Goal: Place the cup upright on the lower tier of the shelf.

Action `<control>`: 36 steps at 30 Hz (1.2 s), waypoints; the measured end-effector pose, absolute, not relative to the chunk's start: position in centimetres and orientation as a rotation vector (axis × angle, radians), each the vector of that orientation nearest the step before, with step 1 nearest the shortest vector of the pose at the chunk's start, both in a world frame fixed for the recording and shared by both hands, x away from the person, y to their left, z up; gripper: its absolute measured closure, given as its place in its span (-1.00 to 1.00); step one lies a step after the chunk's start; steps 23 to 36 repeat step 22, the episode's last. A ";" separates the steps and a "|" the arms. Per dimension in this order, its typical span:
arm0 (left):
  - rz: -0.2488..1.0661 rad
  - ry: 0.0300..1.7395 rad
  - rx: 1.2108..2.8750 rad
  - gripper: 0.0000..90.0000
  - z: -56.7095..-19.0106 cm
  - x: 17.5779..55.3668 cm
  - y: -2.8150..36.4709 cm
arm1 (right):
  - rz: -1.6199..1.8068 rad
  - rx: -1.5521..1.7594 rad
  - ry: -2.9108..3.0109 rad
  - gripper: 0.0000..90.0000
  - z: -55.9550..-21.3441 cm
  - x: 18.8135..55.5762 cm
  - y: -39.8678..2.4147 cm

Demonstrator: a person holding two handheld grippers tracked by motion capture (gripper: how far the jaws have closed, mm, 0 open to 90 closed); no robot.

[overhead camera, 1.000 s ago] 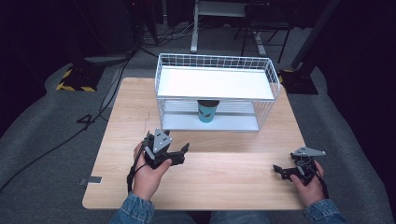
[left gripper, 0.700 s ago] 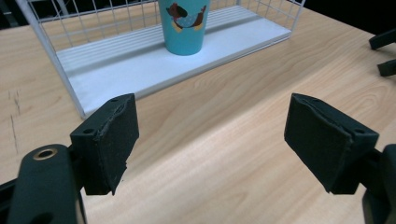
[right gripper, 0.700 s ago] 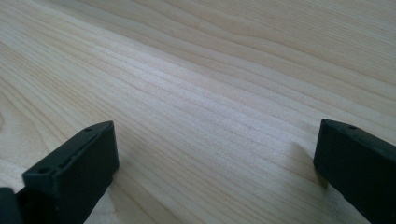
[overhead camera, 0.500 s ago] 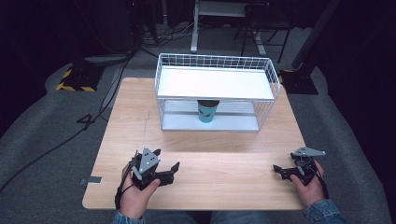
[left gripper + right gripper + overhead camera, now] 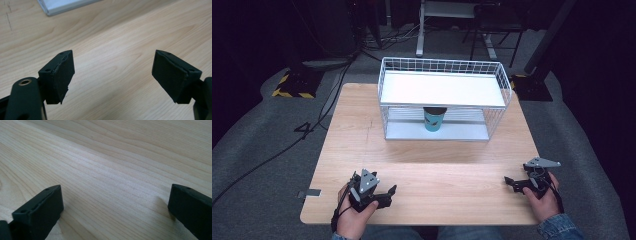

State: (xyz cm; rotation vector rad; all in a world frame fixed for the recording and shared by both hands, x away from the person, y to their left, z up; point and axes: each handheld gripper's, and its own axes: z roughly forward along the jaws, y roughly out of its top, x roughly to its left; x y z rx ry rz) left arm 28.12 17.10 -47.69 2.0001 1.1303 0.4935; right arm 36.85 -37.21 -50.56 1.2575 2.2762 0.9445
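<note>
My left gripper (image 5: 388, 195) lies low over the wooden table (image 5: 447, 160) near its front left, held in a hand, jaws pointing right. In the left gripper view its jaws (image 5: 113, 72) stand apart with only bare wood between them. My right gripper (image 5: 511, 184) rests near the front right corner, pointing left, and its jaws (image 5: 115, 202) are open over bare wood as well. A teal paper cup (image 5: 434, 120) with a dark top stands upright on the lower level of a white wire rack (image 5: 442, 65) at the back of the table, far from both grippers.
A white board (image 5: 442, 89) covers the rack's top level, above the cup. A corner of the rack's pale base (image 5: 65, 6) appears at the top of the left gripper view. Beyond the table are grey floor, cables (image 5: 312, 130) and desk legs.
My left hand has drawn back toward the table's front edge, slightly leftward and lower. The right hand and the cup have stayed put.
</note>
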 end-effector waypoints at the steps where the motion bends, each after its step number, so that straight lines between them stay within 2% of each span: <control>1: 0.480 1.139 2.009 -0.58 -48.0 28.2 17.2 | 0.944 1.257 2.277 -1.00 -50.6 36.9 -37.2; 13: 0.461 1.179 2.137 -0.59 -50.2 28.5 18.0 | 0.945 1.257 2.276 -1.00 -50.6 36.9 -37.2; 20: 0.454 1.188 2.094 -0.67 -50.6 28.7 18.5 | 0.946 1.257 2.278 -1.00 -50.6 36.9 -37.2; 36: 0.481 1.217 2.069 -0.67 -50.7 28.5 18.7 | 0.943 1.256 2.277 -1.00 -50.5 37.0 -37.1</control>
